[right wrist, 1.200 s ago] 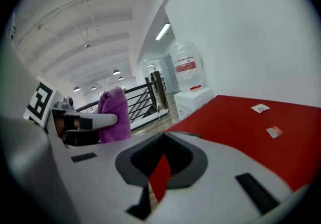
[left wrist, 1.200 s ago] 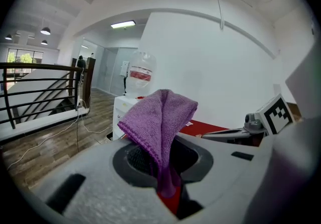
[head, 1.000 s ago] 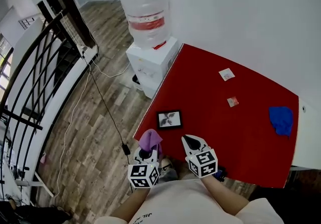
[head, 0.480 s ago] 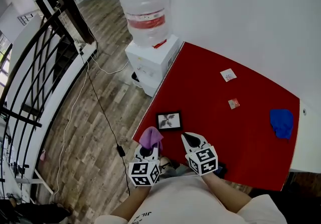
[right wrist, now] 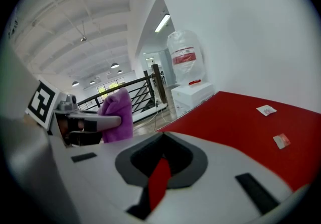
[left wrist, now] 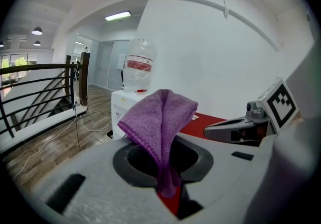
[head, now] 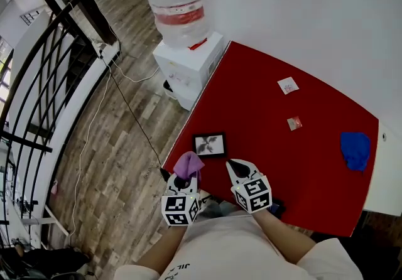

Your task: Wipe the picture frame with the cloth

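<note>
My left gripper (left wrist: pixel 168 190) is clamped on a folded purple microfibre cloth (left wrist: pixel 159 117) at the near-left corner of the red table (head: pixel 282 159). My right gripper (right wrist: pixel 159 180), just beside it, is closed on nothing. The small black picture frame (head: pixel 209 144) lies flat near that corner, by the left edge.

— Left gripper (head: pixel 186 177)?
— Its jaws are clamping a purple cloth (head: pixel 188 162) and pointing forward.
— Right gripper (head: pixel 236 166)?
— Its jaws are sitting together, gripping nothing, just beside the left. Both are being held close to the torso.
</note>
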A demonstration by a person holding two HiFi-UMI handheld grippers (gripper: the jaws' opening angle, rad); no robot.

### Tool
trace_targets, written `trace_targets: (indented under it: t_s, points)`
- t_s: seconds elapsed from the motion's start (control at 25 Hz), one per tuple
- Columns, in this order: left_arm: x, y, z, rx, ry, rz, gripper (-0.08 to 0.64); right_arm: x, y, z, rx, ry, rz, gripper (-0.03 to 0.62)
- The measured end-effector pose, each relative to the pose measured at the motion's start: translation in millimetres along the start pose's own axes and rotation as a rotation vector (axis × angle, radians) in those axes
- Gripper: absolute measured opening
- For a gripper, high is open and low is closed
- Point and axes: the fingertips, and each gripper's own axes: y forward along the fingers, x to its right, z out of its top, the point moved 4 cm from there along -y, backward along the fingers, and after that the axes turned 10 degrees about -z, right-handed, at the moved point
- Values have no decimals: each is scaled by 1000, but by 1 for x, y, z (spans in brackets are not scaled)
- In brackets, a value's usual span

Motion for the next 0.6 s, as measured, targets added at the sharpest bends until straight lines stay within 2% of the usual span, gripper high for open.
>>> trace_targets:
  t_s: [0.12, 0.24, 0.36, 0.6]
  points:
    - [-10, 13, -2, -32, 53, 1, 63, 3, 9, -3, -12, -6, 0, 5]
    - [-26, 32, -2, -78, 163, 5, 63, 4, 19, -6, -10, -13, 1, 5]
    - [-48, 65, -15, -180, 338, -19, 63, 6, 30, -12, -11, -15, -1, 5]
    - [-88, 133, -36, -469, 744, -83, 63, 0, 41, -30, -42, -1, 9, 5]
